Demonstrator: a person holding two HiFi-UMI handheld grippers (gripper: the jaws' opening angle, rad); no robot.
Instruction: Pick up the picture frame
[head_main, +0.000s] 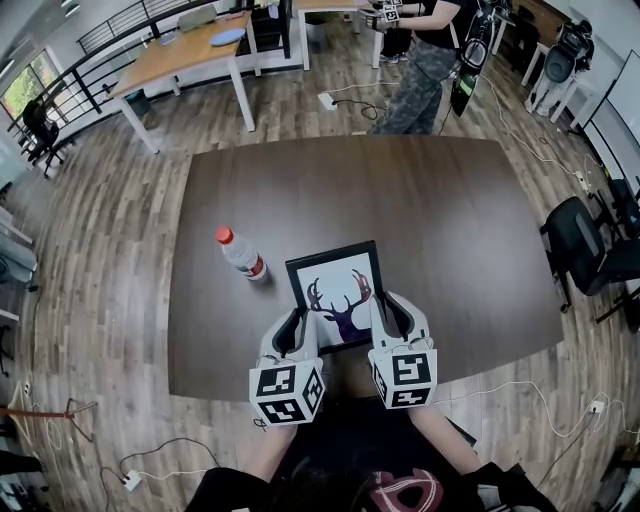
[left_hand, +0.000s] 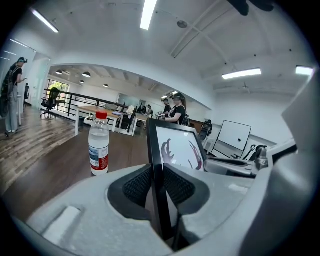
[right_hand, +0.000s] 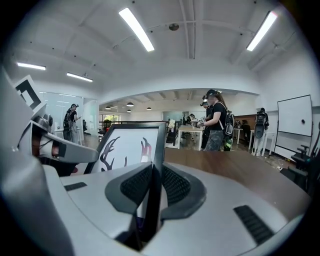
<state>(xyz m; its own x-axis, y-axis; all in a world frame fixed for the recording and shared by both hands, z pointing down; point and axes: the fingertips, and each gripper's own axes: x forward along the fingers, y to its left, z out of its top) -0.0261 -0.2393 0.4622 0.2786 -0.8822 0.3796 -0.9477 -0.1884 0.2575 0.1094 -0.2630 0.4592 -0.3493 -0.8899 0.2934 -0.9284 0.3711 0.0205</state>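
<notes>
Black frame: the picture frame (head_main: 338, 300) is sitting in the lower middle of the head view, over the near part of the brown table (head_main: 450, 220).
Long way: its long sides are running from the bottom of the view toward the top, leaning a little left.
Left side: the left gripper (head_main: 297, 338) is pinching the frame's left edge near the bottom corner, with pads pressing on both faces.
Right side: the right gripper (head_main: 383, 322) is pinching the right edge the same way.
Nearer one: neither, since each is holding one side. I think both are needing to go up together.
Top edge: I cannot tell if it is touching the table.
Look: a thin black rim is going round a white picture of a dark purple deer head.
Bottle: the bottle (head_main: 240, 252) is standing near the frame's upper left corner, not touching it.
</notes>
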